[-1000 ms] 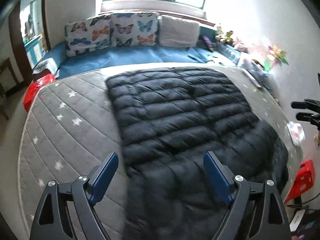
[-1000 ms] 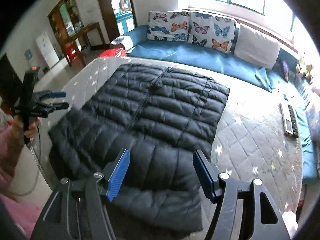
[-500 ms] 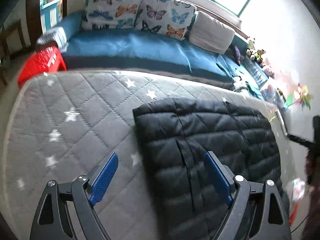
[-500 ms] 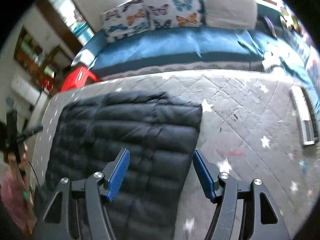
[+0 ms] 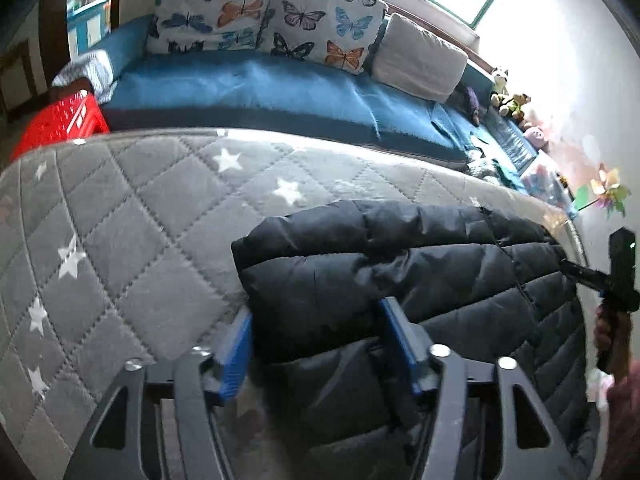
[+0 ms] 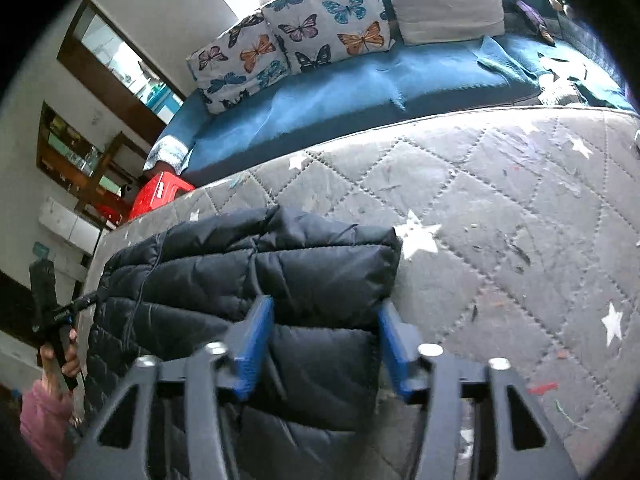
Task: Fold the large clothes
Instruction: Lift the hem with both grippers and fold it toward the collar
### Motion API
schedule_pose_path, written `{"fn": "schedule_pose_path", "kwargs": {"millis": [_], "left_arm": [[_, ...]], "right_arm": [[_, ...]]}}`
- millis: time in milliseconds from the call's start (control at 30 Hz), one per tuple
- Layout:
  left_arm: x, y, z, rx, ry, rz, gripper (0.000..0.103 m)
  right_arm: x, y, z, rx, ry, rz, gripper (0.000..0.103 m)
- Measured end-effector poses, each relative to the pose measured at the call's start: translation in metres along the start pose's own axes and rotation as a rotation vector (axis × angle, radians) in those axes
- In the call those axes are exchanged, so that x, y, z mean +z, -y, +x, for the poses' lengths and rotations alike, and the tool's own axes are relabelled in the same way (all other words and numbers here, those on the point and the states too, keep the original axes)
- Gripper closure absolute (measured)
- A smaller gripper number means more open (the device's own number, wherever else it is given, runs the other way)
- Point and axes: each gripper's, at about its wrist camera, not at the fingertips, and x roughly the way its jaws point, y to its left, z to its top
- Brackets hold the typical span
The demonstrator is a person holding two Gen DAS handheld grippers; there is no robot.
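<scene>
A black quilted puffer jacket lies flat on a grey star-patterned mattress. My left gripper is low over the jacket's far left corner, its blue fingers partly closed around the padded edge. In the right wrist view my right gripper is at the jacket's far right corner, its blue fingers partly closed around that edge. Each gripper also shows in the other's view, the right one and the left one, touching the jacket's far side.
A blue-covered sofa with butterfly cushions and a grey pillow runs behind the mattress. A red plastic stool stands at the left corner. Stuffed toys sit at the far right.
Both grippers have swung forward and down from over the jacket's middle to its far corners, and their fingers have narrowed around the jacket's edge.
</scene>
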Motion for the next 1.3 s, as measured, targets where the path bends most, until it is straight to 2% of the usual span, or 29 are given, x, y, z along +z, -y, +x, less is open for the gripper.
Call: {"fn": "schedule_pose_path", "kwargs": {"millis": [33, 100, 167, 267, 400, 500, 600, 767, 833, 967, 1100, 1300], "left_arm": [[-0.001, 0.006, -0.001, 0.013, 0.008, 0.008, 0.06], [-0.002, 0.012, -0.006, 0.034, 0.028, 0.003, 0.081], [-0.003, 0.017, -0.015, 0.031, 0.051, -0.019, 0.087], [-0.004, 0.024, -0.043, -0.006, 0.104, -0.053, 0.089], [-0.014, 0.042, -0.105, -0.067, 0.206, -0.045, 0.09], [-0.035, 0.058, -0.16, -0.086, 0.279, -0.01, 0.091], [-0.066, 0.067, -0.221, -0.127, 0.355, 0.018, 0.091], [-0.137, 0.076, -0.315, -0.185, 0.47, 0.068, 0.091], [-0.18, 0.075, -0.35, -0.207, 0.504, 0.088, 0.091], [-0.253, 0.077, -0.39, -0.236, 0.538, 0.124, 0.091], [-0.331, 0.079, -0.409, -0.232, 0.551, 0.152, 0.091], [-0.431, 0.073, -0.403, -0.244, 0.52, 0.126, 0.091]], "right_arm": [[-0.001, -0.001, -0.001, 0.013, 0.004, 0.007, 0.068], [-0.002, -0.004, -0.009, 0.019, 0.025, 0.0, 0.076], [-0.002, -0.007, -0.021, 0.034, 0.052, 0.003, 0.081], [-0.005, -0.021, -0.053, 0.071, 0.109, -0.003, 0.084], [-0.02, -0.058, -0.108, 0.104, 0.183, -0.068, 0.085], [-0.036, -0.08, -0.144, 0.117, 0.219, -0.106, 0.086], [-0.066, -0.096, -0.194, 0.136, 0.274, -0.144, 0.086], [-0.116, -0.11, -0.26, 0.162, 0.358, -0.183, 0.086], [-0.138, -0.11, -0.278, 0.173, 0.382, -0.194, 0.086], [-0.187, -0.108, -0.3, 0.191, 0.414, -0.227, 0.086], [-0.237, -0.101, -0.303, 0.218, 0.425, -0.232, 0.086], [-0.3, -0.078, -0.285, 0.258, 0.407, -0.211, 0.085]]}}
